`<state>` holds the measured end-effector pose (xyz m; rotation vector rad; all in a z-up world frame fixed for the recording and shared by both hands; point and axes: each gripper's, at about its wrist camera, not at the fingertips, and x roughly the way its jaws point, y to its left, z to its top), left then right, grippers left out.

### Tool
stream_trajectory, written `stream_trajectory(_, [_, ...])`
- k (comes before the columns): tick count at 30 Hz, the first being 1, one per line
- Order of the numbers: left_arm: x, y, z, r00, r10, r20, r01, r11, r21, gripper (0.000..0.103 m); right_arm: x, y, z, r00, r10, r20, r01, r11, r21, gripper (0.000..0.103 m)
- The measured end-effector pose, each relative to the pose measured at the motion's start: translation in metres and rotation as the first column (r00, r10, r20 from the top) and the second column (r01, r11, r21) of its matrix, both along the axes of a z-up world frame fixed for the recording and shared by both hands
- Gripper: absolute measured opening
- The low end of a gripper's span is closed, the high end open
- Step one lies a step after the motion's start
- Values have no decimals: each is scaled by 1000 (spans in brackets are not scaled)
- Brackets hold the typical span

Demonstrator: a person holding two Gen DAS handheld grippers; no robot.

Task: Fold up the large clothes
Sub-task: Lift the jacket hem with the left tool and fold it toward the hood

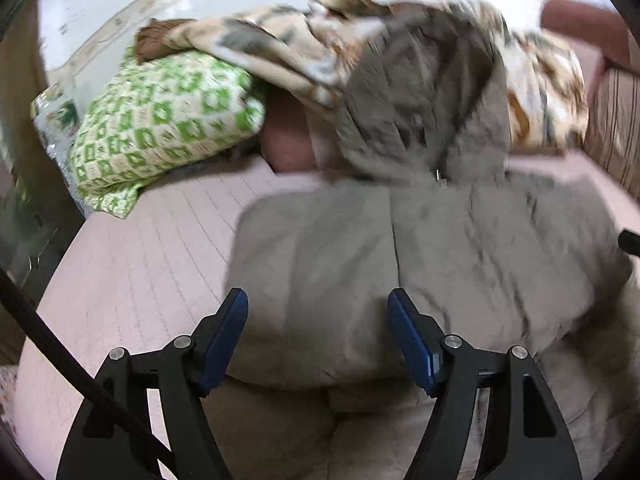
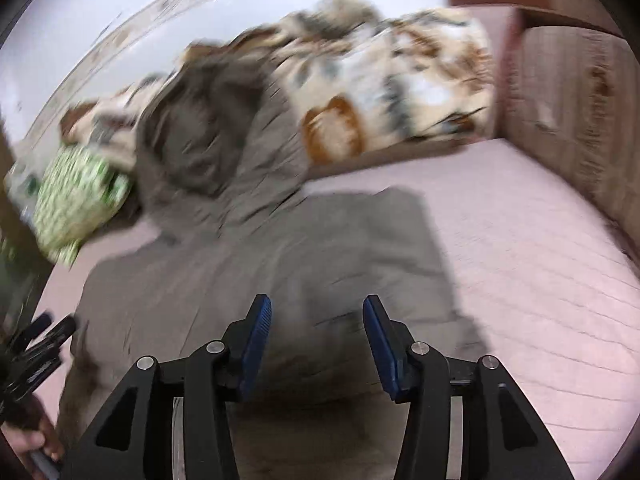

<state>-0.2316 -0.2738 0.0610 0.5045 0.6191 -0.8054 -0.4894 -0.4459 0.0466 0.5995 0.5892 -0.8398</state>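
A grey-beige padded jacket point(image 1: 400, 248) point(image 2: 260, 260) lies spread on the pink quilted bed point(image 1: 140, 260), its hood point(image 1: 420, 100) point(image 2: 200, 128) pointing away towards the bedding at the back. My left gripper point(image 1: 317, 296) hovers over the jacket's near part, open, with nothing between its blue pads. My right gripper point(image 2: 316, 302) is open too, above the jacket's near edge, and its pads are bare. At the far left of the right wrist view the left gripper point(image 2: 40, 340) shows, held by a hand point(image 2: 28, 436). Both views are blurred.
A green-and-white patterned pillow point(image 1: 160, 120) point(image 2: 76, 200) lies at the back left. A cream floral blanket point(image 1: 280, 40) point(image 2: 400, 92) is heaped behind the hood. A striped upholstered side point(image 1: 612, 128) point(image 2: 580, 120) bounds the bed on the right. Bare pink sheet point(image 2: 520, 260) lies right of the jacket.
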Motion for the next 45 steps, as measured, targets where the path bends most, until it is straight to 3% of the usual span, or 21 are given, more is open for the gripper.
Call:
stream_trajectory(3, [5, -5, -17, 998, 2, -56, 1, 999, 55, 72, 15, -4, -23, 995, 30, -95, -26, 999, 44, 52])
stream_trajectory(7, [21, -1, -25, 987, 25, -160, -21, 999, 32, 77, 18, -9, -42, 986, 41, -160, -30, 997, 72, 55])
stream_trajectory(10, [24, 2, -26, 981, 34, -193, -34, 999, 5, 79, 20, -9, -44, 983, 48, -179, -37, 997, 66, 56])
stream_trajectory(14, [26, 13, -6, 970, 25, -240, -36, 998, -42, 79, 15, -10, -31, 992, 35, -123, -25, 997, 78, 57])
stream_trajectory(18, [26, 38, 21, 975, 39, -219, -59, 995, -86, 79, 7, 1, -5, 998, 41, -41, -39, 997, 68, 57])
stream_trajectory(22, [25, 85, 49, 982, 68, -174, -87, 990, -107, 79, -6, 11, 9, 998, 60, -35, -58, 997, 44, 57])
stream_trajectory(26, [25, 144, 55, 977, 139, -161, -155, 984, -89, 79, -31, 19, 18, 997, 73, -8, -73, 996, 60, 57])
stream_trajectory(30, [22, 220, 29, 939, 234, -252, -261, 962, -82, 79, -62, 36, 28, 997, 73, 4, -73, 997, 31, 58])
stream_trajectory(33, [12, 261, -2, 886, 271, -377, -309, 950, -42, 78, -80, 49, 29, 997, 74, 20, -75, 996, 37, 60])
stream_trajectory(37, [-9, 279, -28, 861, 315, -398, -327, 944, 40, 79, -96, 73, 26, 995, 94, 18, -95, 995, 43, 61])
stream_trajectory(40, [-31, 282, -42, 827, 289, -481, -305, 951, 47, 78, -100, 89, 25, 993, 117, 8, -117, 993, 32, 61])
stream_trajectory(45, [-88, 274, -30, 900, 275, -339, -265, 961, 74, 78, -118, 111, 27, 992, 124, 13, -124, 992, 6, 62])
